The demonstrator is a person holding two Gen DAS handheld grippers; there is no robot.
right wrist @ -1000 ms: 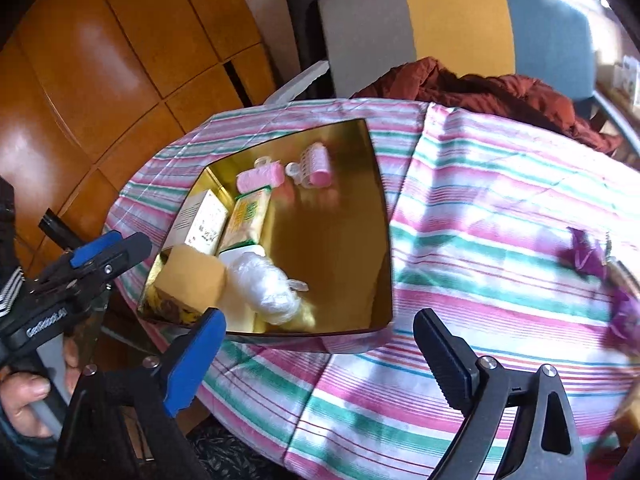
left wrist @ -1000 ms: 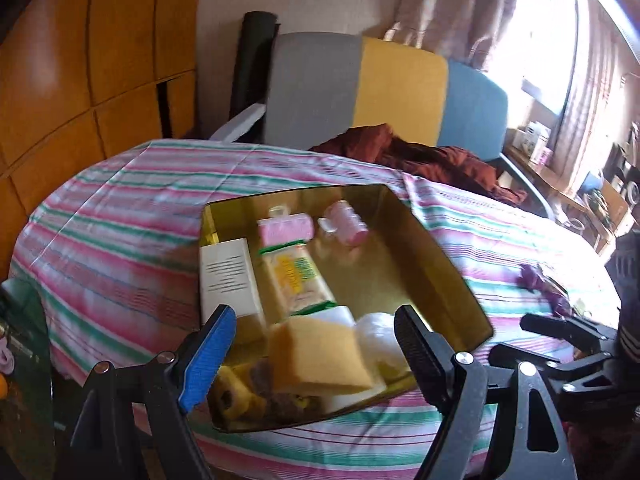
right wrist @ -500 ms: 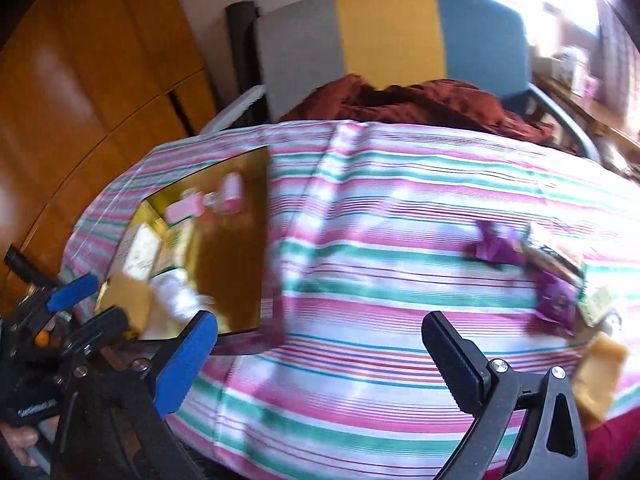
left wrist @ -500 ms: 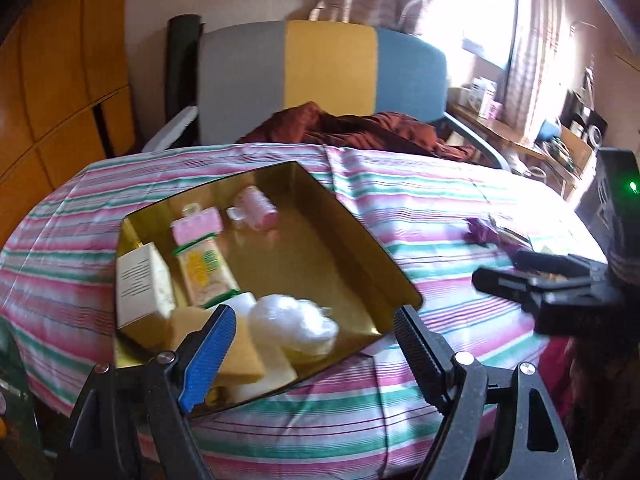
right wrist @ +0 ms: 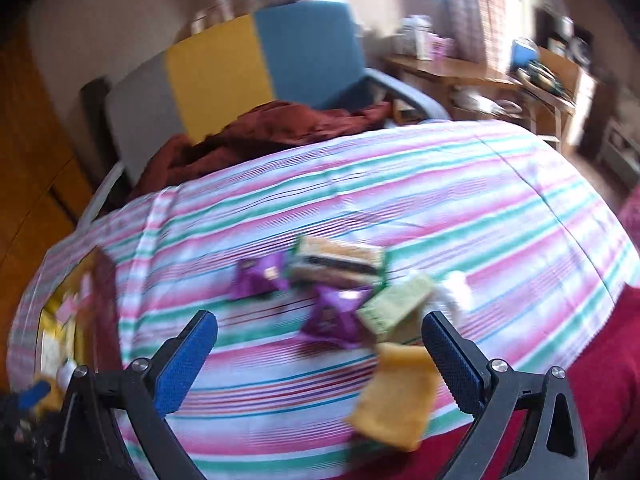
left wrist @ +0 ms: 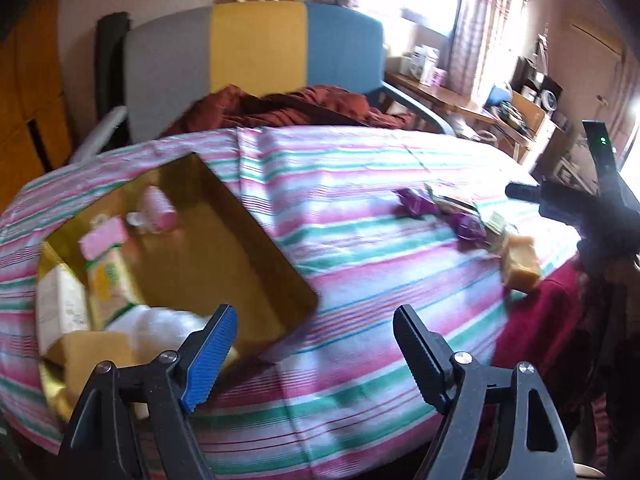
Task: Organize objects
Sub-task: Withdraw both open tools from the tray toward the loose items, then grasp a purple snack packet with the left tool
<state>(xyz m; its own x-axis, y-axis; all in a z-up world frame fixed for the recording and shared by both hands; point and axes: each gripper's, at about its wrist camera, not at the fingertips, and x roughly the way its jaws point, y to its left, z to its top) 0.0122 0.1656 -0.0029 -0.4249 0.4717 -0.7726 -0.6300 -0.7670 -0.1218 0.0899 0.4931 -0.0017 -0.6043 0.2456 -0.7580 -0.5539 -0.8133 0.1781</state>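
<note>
Snacks [right wrist: 336, 284] lay in a loose cluster on the striped cloth [right wrist: 400, 200] covering the surface, near its right edge: two purple packets [right wrist: 260, 278], a long wrapped bar [right wrist: 340, 264], a green packet [right wrist: 396, 300] and a yellow sponge-like block [right wrist: 394, 392] closest to the edge. The right gripper [right wrist: 320, 354] hovered just in front of this cluster with its jaws spread wide and nothing between them. The left gripper [left wrist: 314, 354] was also wide open and empty, held above the cloth beside the near corner of a gold tray [left wrist: 248, 248] on the left of the surface. The tray held a pink roll [left wrist: 158, 208], a pink packet [left wrist: 102, 236], a yellow-green packet [left wrist: 110, 284], a white box [left wrist: 60, 308], a white bundle [left wrist: 160, 328] and a yellow block [left wrist: 96, 352]. Behind the surface stood a grey, yellow and blue chair [left wrist: 256, 44] with a red garment [left wrist: 288, 108] on it. Both views were blurred.
</note>
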